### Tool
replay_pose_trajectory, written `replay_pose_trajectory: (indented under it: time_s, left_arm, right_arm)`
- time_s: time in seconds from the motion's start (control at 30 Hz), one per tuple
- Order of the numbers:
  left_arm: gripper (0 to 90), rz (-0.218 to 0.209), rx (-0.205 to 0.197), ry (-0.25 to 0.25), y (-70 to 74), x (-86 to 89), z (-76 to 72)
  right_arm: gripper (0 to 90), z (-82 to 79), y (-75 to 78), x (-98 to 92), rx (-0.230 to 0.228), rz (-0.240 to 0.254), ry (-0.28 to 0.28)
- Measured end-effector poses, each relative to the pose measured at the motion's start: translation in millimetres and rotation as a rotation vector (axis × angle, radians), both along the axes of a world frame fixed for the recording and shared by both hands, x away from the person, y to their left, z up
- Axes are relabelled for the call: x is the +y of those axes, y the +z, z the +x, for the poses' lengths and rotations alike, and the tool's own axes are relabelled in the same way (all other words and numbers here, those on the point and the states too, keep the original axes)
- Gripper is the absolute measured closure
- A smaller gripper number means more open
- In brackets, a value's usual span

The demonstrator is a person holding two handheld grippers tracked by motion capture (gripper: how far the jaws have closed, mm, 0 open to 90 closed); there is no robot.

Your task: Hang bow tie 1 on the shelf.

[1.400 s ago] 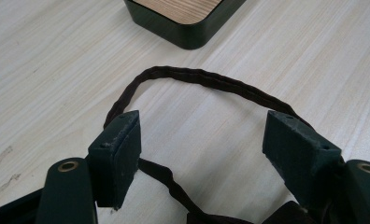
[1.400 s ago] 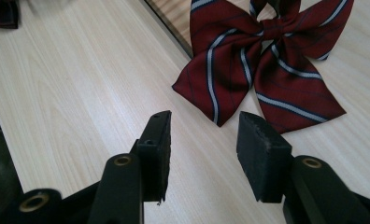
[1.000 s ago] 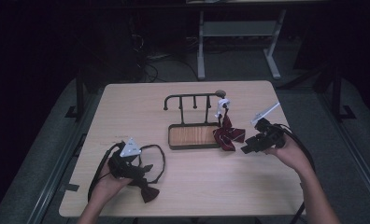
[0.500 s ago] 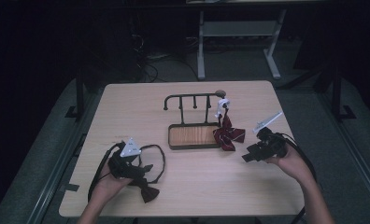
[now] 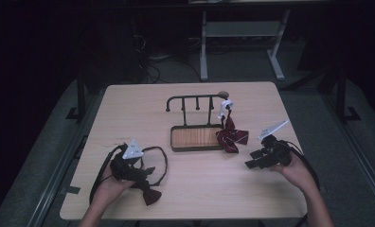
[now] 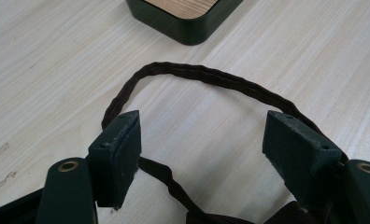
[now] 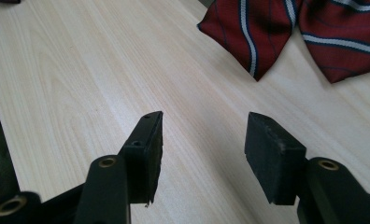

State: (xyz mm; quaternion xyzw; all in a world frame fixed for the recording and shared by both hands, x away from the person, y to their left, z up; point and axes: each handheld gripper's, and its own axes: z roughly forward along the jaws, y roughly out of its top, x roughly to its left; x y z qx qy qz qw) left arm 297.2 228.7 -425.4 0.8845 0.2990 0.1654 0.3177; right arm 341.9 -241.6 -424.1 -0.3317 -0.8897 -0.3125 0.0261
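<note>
Left gripper (image 5: 129,166) sits spread wide over the dark tie's (image 5: 151,195) strap (image 6: 206,77), right gripper (image 5: 256,161) just opening, empty, near the red tie (image 5: 232,138).

A light wooden table (image 5: 185,189) with rounded corners stands on a dark floor. Near its centre, slightly toward twelve o'clock, sits a dark rack (image 5: 197,137) with a wood-lined base tray and a rail of upright pegs. At the rack's three o'clock edge a red striped bow tie (image 5: 232,138) lies partly on the tabletop, touching the tray. Toward seven o'clock a dark bow tie (image 5: 150,194) rests flat near the table's front edge, its thin strap (image 5: 163,161) looping across the wood toward the rack.
</note>
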Motion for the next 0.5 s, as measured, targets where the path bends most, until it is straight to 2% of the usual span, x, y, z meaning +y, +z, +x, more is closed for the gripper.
replay_pose_trajectory:
  time_s: [0.03, 0.23, 0.33, 0.4, 0.5]
  left_arm:
    - [28.7, 0.003, 0.001, -0.001, -0.1, 0.0, 0.3]
    - [28.9, 0.013, 0.002, -0.002, -0.9, -1.0, 0.4]
    - [30.0, 0.012, 0.004, -0.004, -1.5, -0.6, 1.0]
    - [30.3, -0.001, 0.016, 0.0, -2.1, 0.3, 2.0]
    - [31.5, 0.011, 0.011, 0.004, -2.8, 1.5, 2.8]
  right_arm:
    - [46.8, -0.8, -1.2, -0.1, -0.003, 0.011, -0.002]
    - [45.1, -3.8, -1.9, 2.2, -0.019, 0.0, 0.003]
    - [44.8, -8.6, -2.0, 3.4, -0.021, -0.003, -0.003]
    - [44.2, -12.8, -2.5, 4.0, -0.022, 0.011, -0.015]
    - [41.9, -16.9, -4.1, 6.0, -0.033, 0.005, -0.028]
